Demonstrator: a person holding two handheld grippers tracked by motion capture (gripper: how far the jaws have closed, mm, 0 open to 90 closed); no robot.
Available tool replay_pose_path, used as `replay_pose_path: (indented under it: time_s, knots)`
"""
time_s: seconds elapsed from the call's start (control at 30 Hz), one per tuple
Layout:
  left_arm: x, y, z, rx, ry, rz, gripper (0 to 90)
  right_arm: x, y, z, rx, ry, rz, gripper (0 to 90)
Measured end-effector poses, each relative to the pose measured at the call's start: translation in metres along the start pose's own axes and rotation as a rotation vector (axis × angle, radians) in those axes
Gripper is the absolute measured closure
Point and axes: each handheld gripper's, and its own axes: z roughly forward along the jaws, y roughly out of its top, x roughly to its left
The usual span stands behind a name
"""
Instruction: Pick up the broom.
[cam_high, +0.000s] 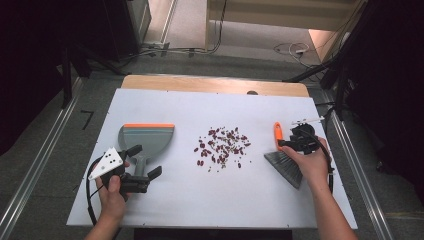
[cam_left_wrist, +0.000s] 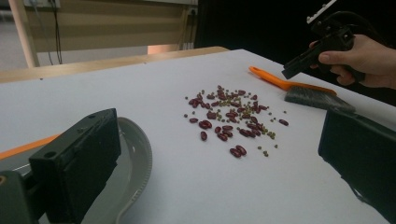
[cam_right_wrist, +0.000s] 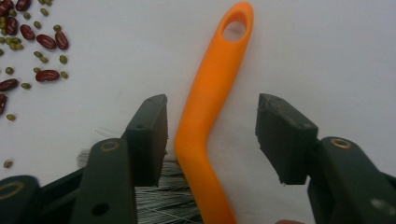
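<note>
Now the right gripper (cam_right_wrist: 210, 135) straddles the orange brush handle (cam_right_wrist: 210, 102), jaws parted and not yet pinching it (beans (cam_high: 222, 146) off to its left), while the left gripper (cam_high: 145, 162), wide open, flanks the dustpan (cam_high: 146, 139) handle.

White table sheet (cam_high: 165, 205) fills the centre of the high view, wooden table edge (cam_high: 200, 84) along its top. Grey floor (cam_high: 50, 150) around it, metal rails (cam_high: 30, 180) lower left and right (cam_high: 357, 170). Cables (cam_high: 292, 49) upper right, dark equipment (cam_high: 125, 25) upper left.
</note>
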Motion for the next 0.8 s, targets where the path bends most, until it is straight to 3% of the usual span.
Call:
replay_pose_path:
  time_s: [0.07, 0.17, 0.3, 0.4, 0.5, 0.67, 0.77, 0.8]
  knots:
    - [0.000, 0.000, 0.000, 0.001, 0.000, 0.001, 0.0, -0.003, 0.000, 0.003, 0.016, 0.040, 0.033, 49.9]
    - [0.000, 0.000, 0.000, 0.001, 0.001, 0.001, 0.0, -0.004, 0.000, 0.006, 0.032, 0.061, 0.034, 53.7]
    - [0.000, 0.000, 0.001, 0.011, 0.009, 0.014, 0.0, -0.001, -0.001, 0.009, 0.044, 0.044, 0.029, 56.7]
    - [-0.003, 0.002, 0.002, 0.017, 0.013, 0.033, 0.0, 0.003, -0.005, 0.011, 0.033, 0.033, 0.091, 63.0]
    - [-0.005, 0.003, 0.004, 0.022, 0.012, 0.049, 0.0, 0.007, -0.007, 0.017, 0.074, -0.003, 0.055, 62.9]
    - [-0.007, 0.005, 0.006, 0.022, 0.006, 0.047, 0.0, 0.017, -0.011, 0.019, 0.053, -0.071, 0.016, 63.7]
    - [-0.010, 0.007, 0.007, 0.021, 0.004, 0.051, 0.0, 0.012, -0.010, 0.018, 0.060, -0.041, 0.046, 64.5]
    - [-0.010, 0.008, 0.008, 0.018, 0.001, 0.048, 0.0, 0.007, -0.009, 0.019, 0.064, -0.011, 0.081, 65.9]
